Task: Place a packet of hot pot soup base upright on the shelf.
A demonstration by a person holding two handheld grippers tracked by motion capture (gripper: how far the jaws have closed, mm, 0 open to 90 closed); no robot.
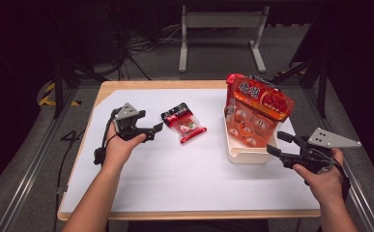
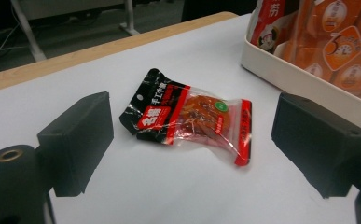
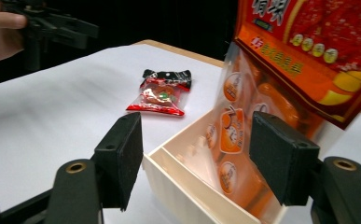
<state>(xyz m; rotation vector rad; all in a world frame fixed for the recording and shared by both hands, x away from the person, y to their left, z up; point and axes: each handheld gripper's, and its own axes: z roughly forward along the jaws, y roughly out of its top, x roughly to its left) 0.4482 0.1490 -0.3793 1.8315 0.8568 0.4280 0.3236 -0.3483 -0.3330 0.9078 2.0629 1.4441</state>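
The small red-and-black clear-fronted snack packet (image 2: 190,120) lay flat on the white table cover (image 1: 175,174), just ahead of my left gripper (image 1: 156,130), whose jaws gaped empty. My right gripper (image 1: 277,143), likewise released, sat beside the cream tray (image 1: 242,155) of orange packs; their print was unreadable.

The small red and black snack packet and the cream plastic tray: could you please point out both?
small red and black snack packet (image 2: 187,116), left gripper view, clear middle.
cream plastic tray (image 1: 245,155), high view, front wall.
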